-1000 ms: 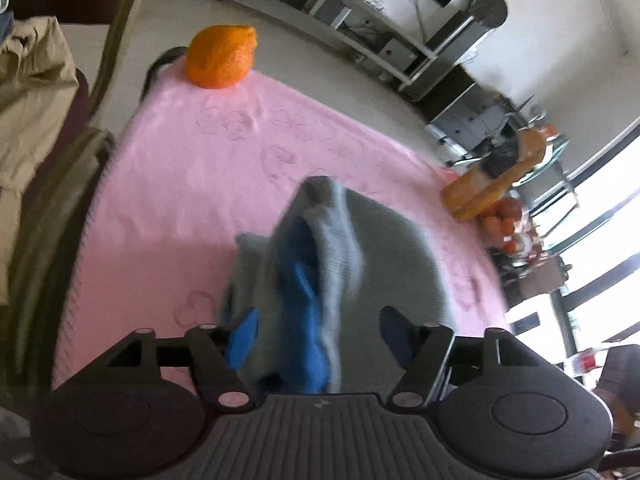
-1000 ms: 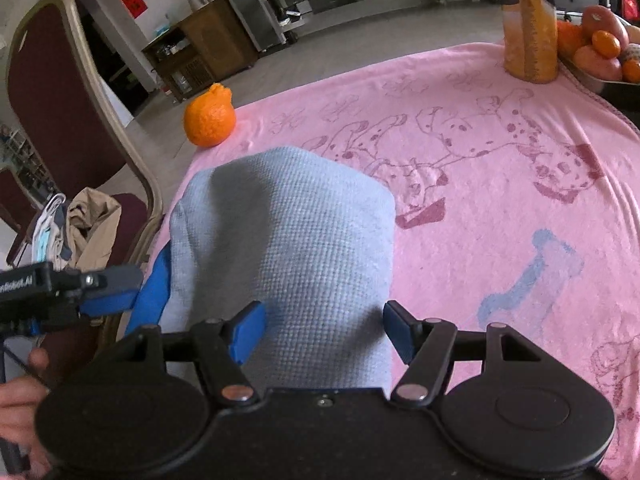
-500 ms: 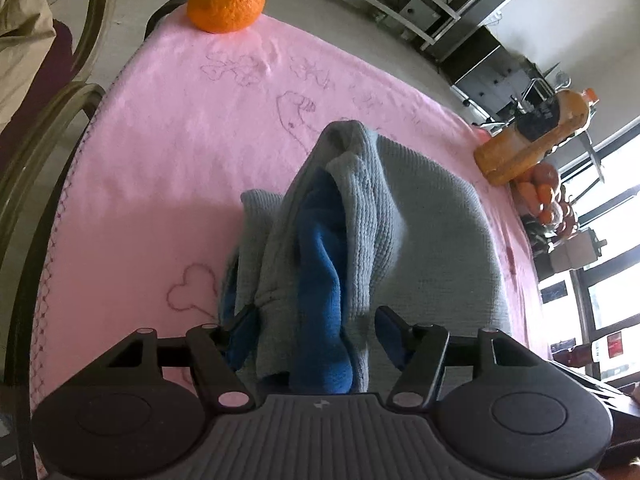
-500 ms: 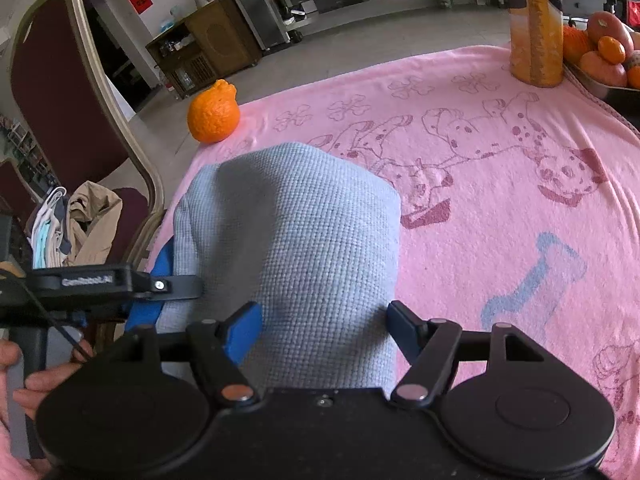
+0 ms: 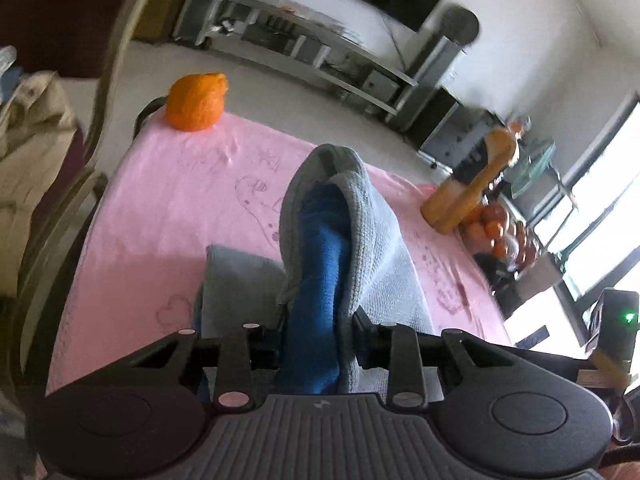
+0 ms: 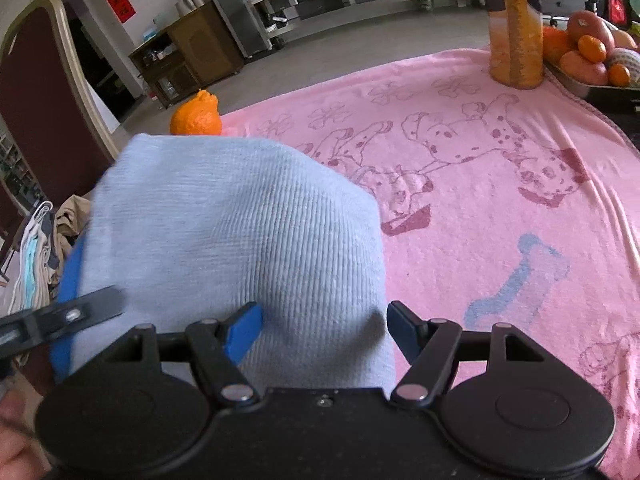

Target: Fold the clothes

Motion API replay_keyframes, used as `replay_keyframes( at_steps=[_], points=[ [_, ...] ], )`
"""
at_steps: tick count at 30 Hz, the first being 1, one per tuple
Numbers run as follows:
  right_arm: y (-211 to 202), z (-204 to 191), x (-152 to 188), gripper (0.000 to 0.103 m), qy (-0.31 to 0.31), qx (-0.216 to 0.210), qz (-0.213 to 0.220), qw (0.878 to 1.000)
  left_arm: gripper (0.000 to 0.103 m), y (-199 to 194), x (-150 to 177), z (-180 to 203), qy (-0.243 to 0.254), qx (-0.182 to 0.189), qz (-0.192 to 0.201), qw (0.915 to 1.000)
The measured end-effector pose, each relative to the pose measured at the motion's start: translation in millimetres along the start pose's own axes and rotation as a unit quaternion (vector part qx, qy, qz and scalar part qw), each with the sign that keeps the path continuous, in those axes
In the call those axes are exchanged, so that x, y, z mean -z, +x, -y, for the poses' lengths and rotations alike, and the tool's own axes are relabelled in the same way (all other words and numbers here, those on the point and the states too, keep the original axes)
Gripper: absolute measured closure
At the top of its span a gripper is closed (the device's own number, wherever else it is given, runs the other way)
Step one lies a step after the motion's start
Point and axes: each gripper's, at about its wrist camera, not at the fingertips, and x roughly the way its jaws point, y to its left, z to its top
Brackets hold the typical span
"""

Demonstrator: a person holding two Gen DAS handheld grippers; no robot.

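Note:
A grey knitted garment with a blue lining (image 5: 320, 248) lies on the pink blanket (image 5: 168, 216). My left gripper (image 5: 318, 330) is shut on its bunched edge and lifts it, blue lining showing between the fingers. In the right wrist view the grey garment (image 6: 240, 240) fills the lower left. My right gripper (image 6: 324, 328) is open, its blue pads on either side of the cloth's near edge. The left gripper's finger (image 6: 80, 308) shows at the left edge.
An orange fruit (image 5: 196, 98) (image 6: 196, 118) sits at the blanket's far corner. A tall bottle of orange liquid (image 6: 516, 24) and a tray of fruit (image 6: 588, 56) stand at the far right. A chair (image 6: 44, 100) with clothes stands left.
My left gripper has closed on the garment's edge and raised it. My right gripper has moved slightly closer over the cloth and stays open.

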Motion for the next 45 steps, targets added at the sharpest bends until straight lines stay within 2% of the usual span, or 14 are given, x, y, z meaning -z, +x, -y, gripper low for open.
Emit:
replay_keyframes(
  at_steps=[2,5,10,11,13,15,18,26,30,33,36,39,42,45],
  points=[
    [-2,-5,-2,0.035,-0.008,0.002,0.004,1.000,0.072,6,-1,-12,-0.026,-0.028,-0.014,0.9992],
    [-3,-17,-6,0.035,-0.028,0.011,0.010,1.000,0.072,30,0,-44,-0.078,-0.064,-0.066,0.9927],
    [-4,-37,-12,0.037,-0.056,0.028,0.039,0.997,0.069,43,-3,-61,-0.110,-0.074,-0.091,0.9869],
    [-5,-40,-13,0.040,-0.062,0.025,0.046,0.997,0.069,42,-3,-61,-0.109,-0.072,-0.089,0.9873],
    [-6,-46,-14,0.070,-0.076,0.020,0.060,0.995,0.069,43,-3,-58,-0.099,-0.080,-0.088,0.9881],
    [-7,-52,-16,0.080,-0.089,0.015,0.074,0.993,0.069,48,-3,-60,-0.097,-0.088,-0.091,0.9872],
    [21,-52,-24,0.084,-0.096,0.041,0.054,0.993,0.068,57,-6,-65,-0.115,-0.092,-0.096,0.9844],
    [89,-51,-45,0.082,-0.099,0.108,-0.006,0.989,0.063,68,-10,-71,-0.143,-0.084,-0.108,0.9802],
    [56,-46,-36,0.078,-0.109,0.094,0.017,0.989,0.066,28,-5,-57,-0.098,-0.069,-0.080,0.9896],
    [28,-41,-29,0.072,-0.117,0.082,0.037,0.989,0.068,-14,-3,-41,-0.023,-0.052,-0.003,0.9984],
    [2,-30,-29,0.071,-0.110,0.068,0.053,0.990,0.070,-28,-11,-32,0.006,-0.009,0.043,0.9990],
    [1,-19,-43,0.072,-0.066,0.045,0.047,0.996,0.071,-5,-31,-17,0.033,0.012,0.032,0.9989],
    [3,-8,-57,0.077,-0.018,0.020,0.039,0.999,0.071,32,-45,2,0.068,-0.005,0.014,0.9976],
    [17,-4,-66,0.077,0.017,0.002,0.034,0.999,0.073,76,-56,5,0.084,-0.050,-0.005,0.9952]
  ],
)
